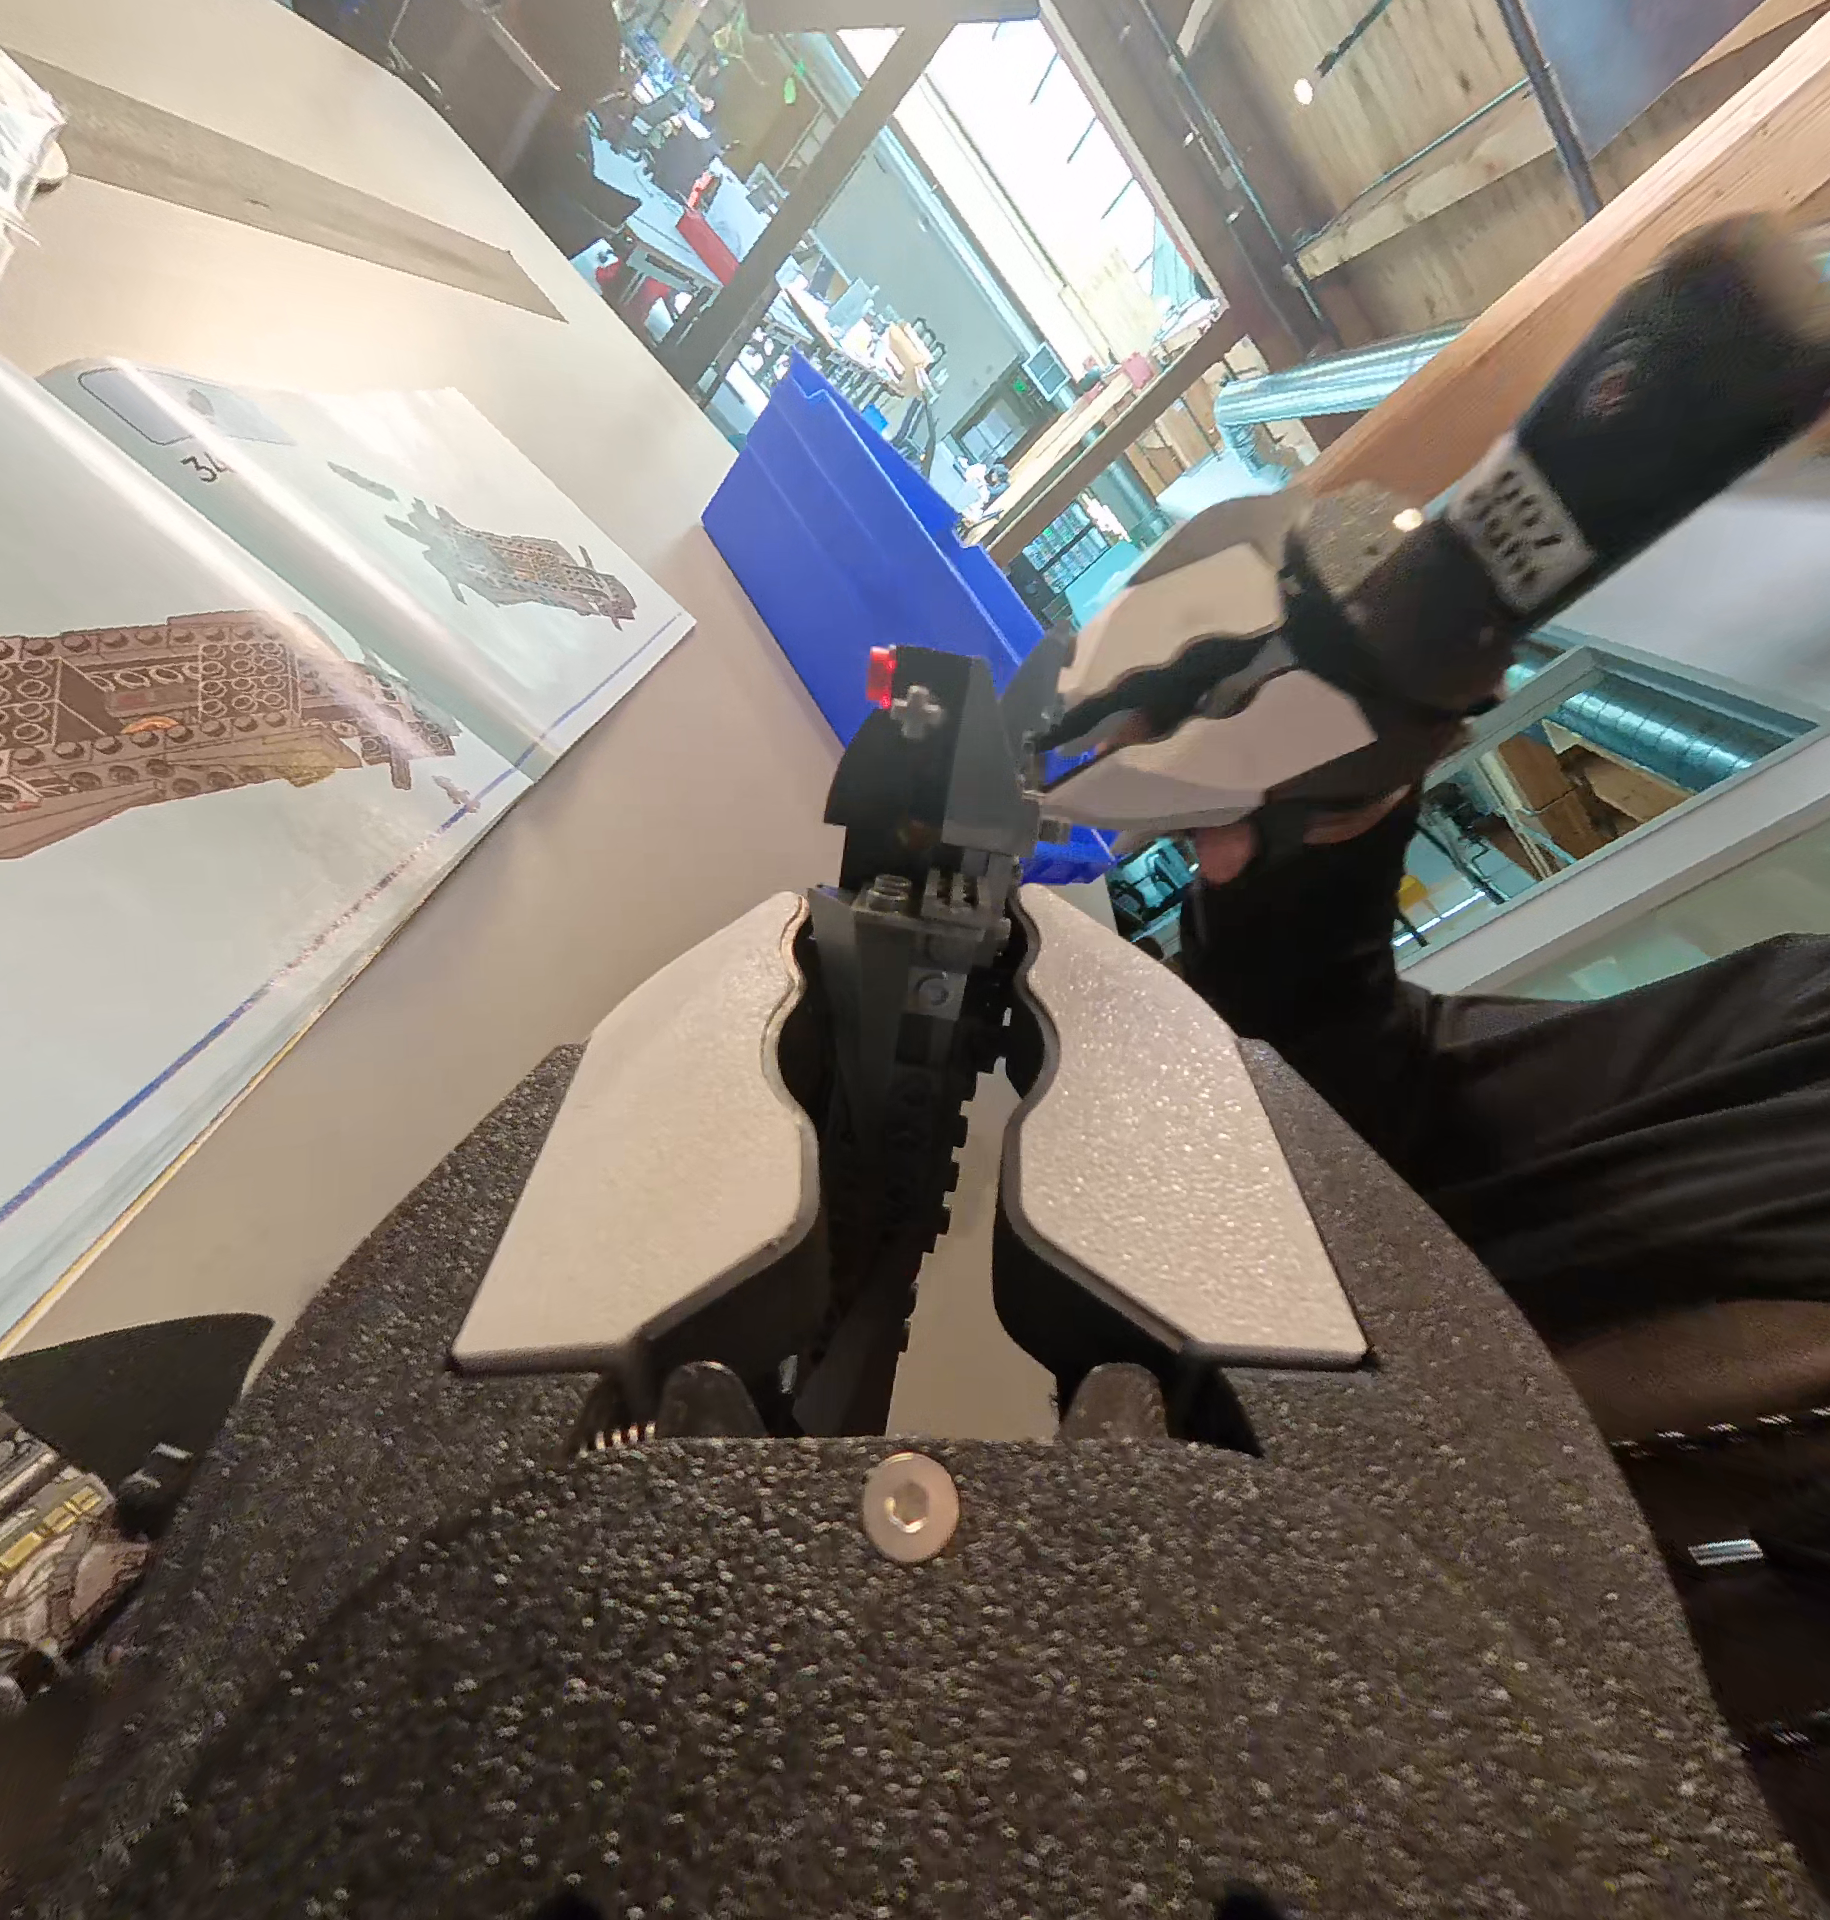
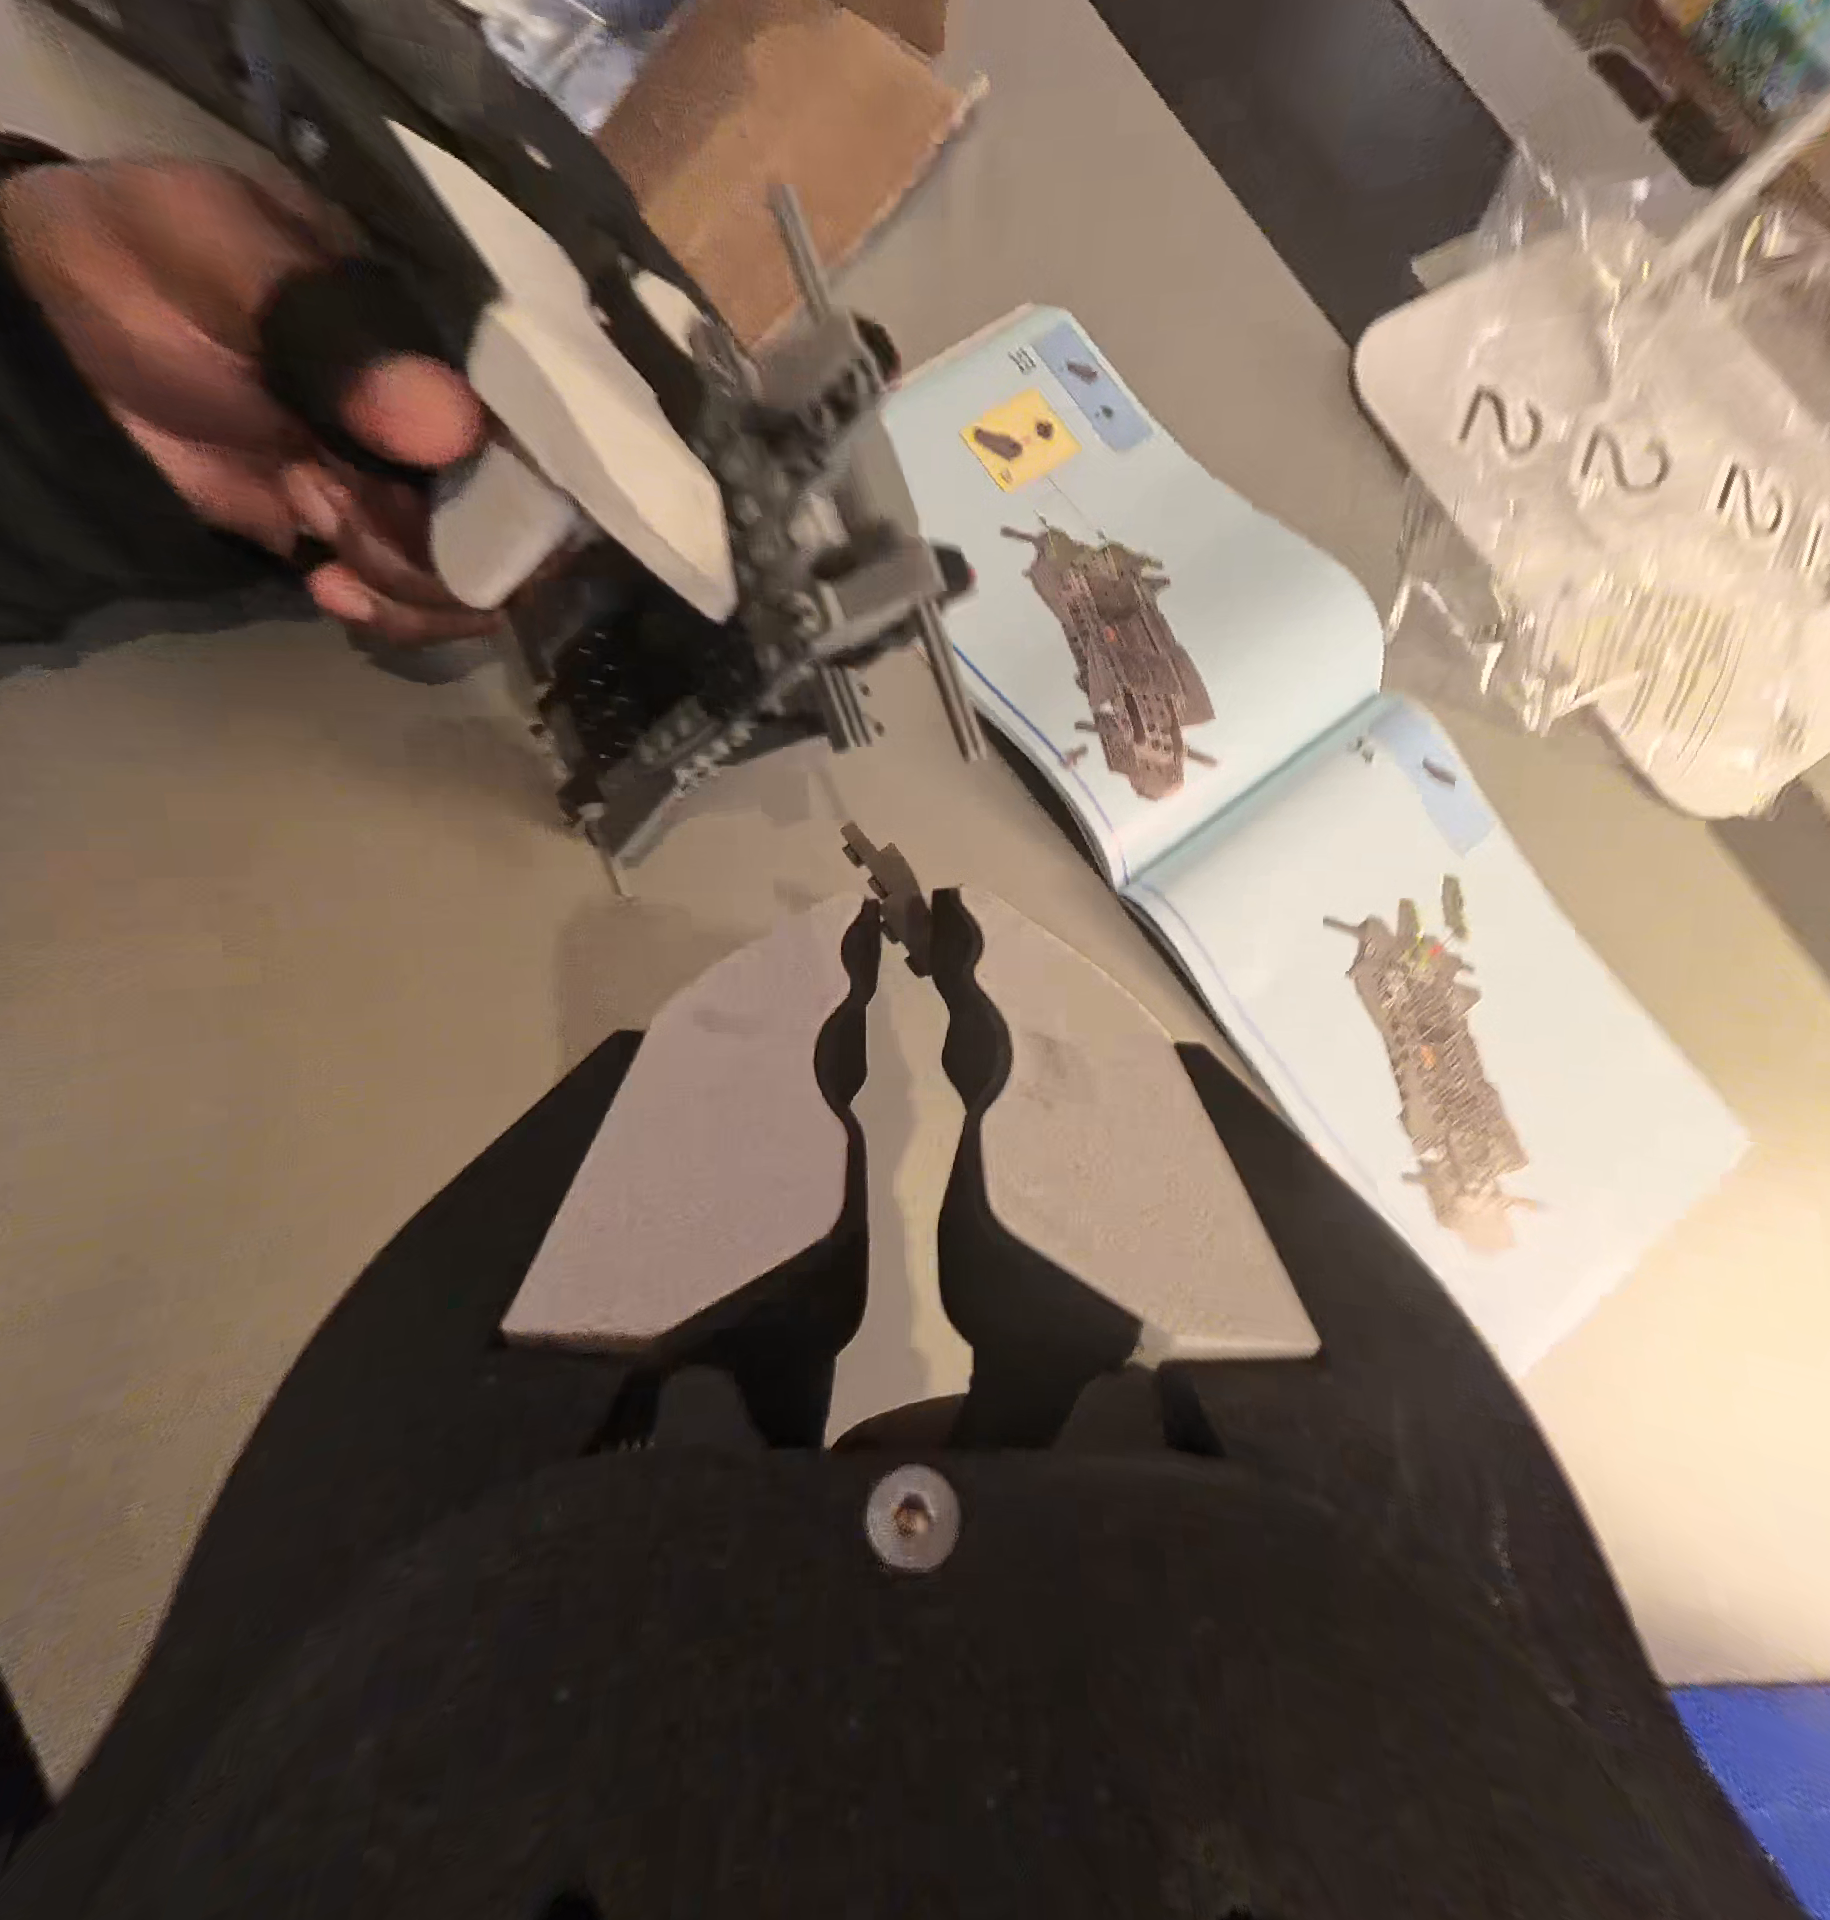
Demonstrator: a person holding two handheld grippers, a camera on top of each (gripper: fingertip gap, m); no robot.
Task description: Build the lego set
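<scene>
- A dark grey and black brick model [image 1: 926,831] is clamped in the left tool [image 1: 911,914]; both pads are pressed on its sides.
- Its long axis runs along the fingers, with the red-tipped end pointed away from the camera, above the tabletop [image 1: 599,935].
- A small grey brick piece [image 2: 895,904] is pinched at the tips of the right tool [image 2: 906,920], long axis pointed forward-left toward the model.
- An open instruction booklet [image 2: 1306,831] is seen lying on the tabletop to the right, with clear plastic bags [image 2: 1638,468] beyond.
- A blue bin [image 1: 849,561] is seen behind the model.
</scene>
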